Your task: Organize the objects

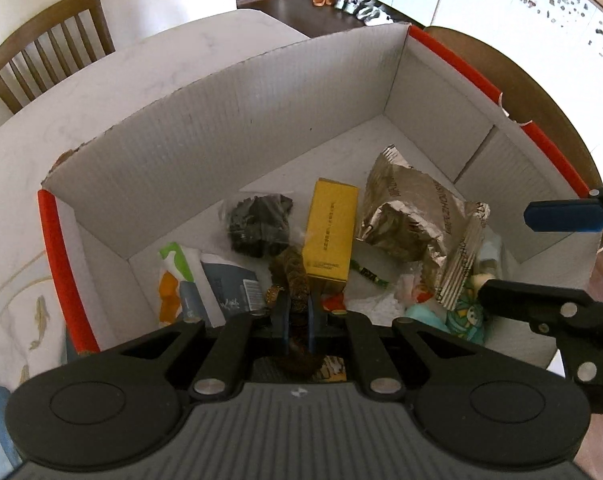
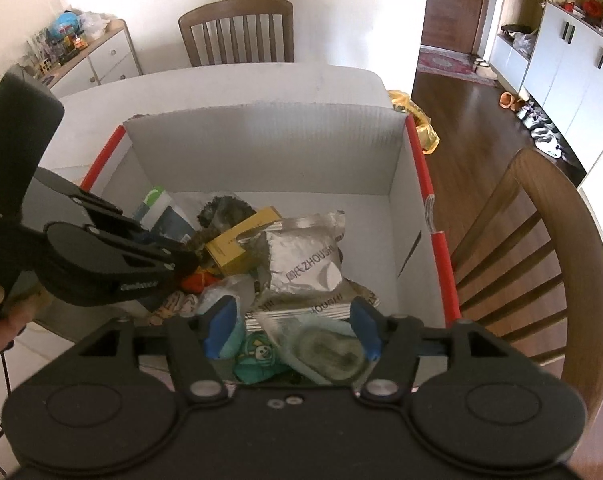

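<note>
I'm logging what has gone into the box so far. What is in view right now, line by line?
Cardboard box: 1, white with red edges, on the table.
Table: 1, white, under the box.
Yellow carton: 1, yellow, mid box floor.
Foil packet: 1, silver, beside the carton, lying on other items.
Clear bag of dark pieces: 1, black, left of the carton.
Printed packets: a few, white, green, orange and grey, at the box's left wall.
Soft toy: 1, teal, near corner.
Chairs: 2, brown wood, at the table.
Left gripper: jaws shut on a brown crinkled thing.
Right gripper: blue pads, open above the pile.
</note>
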The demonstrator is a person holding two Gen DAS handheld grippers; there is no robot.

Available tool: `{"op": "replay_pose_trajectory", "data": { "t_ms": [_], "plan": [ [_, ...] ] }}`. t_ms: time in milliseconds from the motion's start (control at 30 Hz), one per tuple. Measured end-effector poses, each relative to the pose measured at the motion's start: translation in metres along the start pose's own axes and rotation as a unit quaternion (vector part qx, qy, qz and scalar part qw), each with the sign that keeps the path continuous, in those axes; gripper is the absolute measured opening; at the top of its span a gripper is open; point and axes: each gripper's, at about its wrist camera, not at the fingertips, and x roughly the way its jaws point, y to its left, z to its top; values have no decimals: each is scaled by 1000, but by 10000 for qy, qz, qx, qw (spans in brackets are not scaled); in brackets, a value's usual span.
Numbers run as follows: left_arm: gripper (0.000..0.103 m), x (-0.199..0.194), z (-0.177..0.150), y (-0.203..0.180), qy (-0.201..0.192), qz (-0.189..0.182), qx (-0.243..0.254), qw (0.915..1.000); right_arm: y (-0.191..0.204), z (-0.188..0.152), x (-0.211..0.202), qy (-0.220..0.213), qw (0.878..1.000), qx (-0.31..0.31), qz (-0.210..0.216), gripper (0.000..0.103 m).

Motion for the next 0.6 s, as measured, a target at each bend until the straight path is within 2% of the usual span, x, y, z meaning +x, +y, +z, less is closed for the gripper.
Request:
{"op": "replay_pose_trajectory", "data": {
  "t_ms": [500,600],
  "plan": [
    [10,-45,-19,3,-601,-223,-180,9978,5,-3,-36,-330,9994,106,-4,64],
    [10,-59,-23,5,-745,-302,-126,9967,6,-4,-46,-437,9989,172,-26,69]
  ]
}}
